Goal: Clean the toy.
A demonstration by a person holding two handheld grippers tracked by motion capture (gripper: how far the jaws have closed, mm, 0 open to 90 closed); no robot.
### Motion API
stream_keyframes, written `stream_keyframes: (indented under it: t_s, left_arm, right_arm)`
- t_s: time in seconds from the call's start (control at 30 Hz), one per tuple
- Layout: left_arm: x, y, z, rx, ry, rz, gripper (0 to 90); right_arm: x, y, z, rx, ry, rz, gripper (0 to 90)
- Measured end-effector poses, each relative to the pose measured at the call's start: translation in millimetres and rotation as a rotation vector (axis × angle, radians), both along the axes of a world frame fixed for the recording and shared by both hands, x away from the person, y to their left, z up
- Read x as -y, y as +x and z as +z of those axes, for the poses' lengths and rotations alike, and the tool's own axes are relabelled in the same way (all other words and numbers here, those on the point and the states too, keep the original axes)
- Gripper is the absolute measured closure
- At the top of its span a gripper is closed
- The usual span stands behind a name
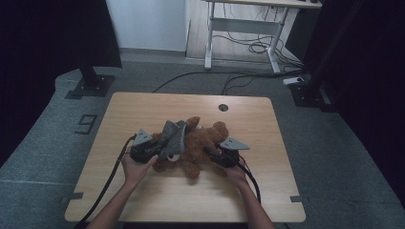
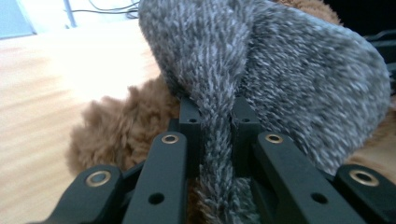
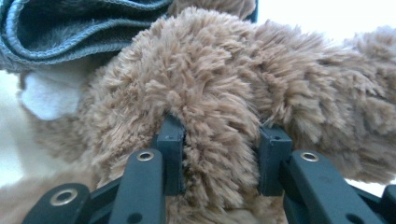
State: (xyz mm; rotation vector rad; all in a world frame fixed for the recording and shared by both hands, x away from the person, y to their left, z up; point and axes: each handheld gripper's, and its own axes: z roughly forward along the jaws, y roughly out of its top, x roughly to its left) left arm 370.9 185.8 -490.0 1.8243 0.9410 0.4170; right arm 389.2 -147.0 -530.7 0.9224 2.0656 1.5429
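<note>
A brown plush toy (image 1: 200,145) lies in the middle of the wooden table (image 1: 143,107). A grey knitted garment (image 1: 173,137) sits over the toy's left end. My left gripper (image 1: 152,149) is shut on a pinched fold of the grey garment (image 2: 261,74), squeezed thin between the jaws, with brown fur (image 2: 121,130) behind. My right gripper (image 1: 216,156) is shut on a thick limb of the plush toy (image 3: 210,107), its pads (image 3: 171,140) pressed into the fur. The garment's hemmed edge (image 3: 70,32) and a white patch (image 3: 49,98) appear at the upper left of the right gripper view.
A round cable hole (image 1: 223,107) lies near the table's far edge. Bare tabletop surrounds the toy on all sides. On the floor beyond stand a white desk frame (image 1: 239,28), loose cables (image 1: 248,76) and black stand bases (image 1: 90,86).
</note>
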Motion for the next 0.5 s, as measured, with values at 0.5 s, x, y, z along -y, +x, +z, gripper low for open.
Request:
stream_keyframes:
  t_s: [0.5]
  left_arm:
    - [15.9, 19.2, 43.3, -0.021, -0.004, -0.001, 77.7]
  right_arm:
    - [-3.2, -25.9, -3.7, 0.048, -0.056, 0.009, 61.8]
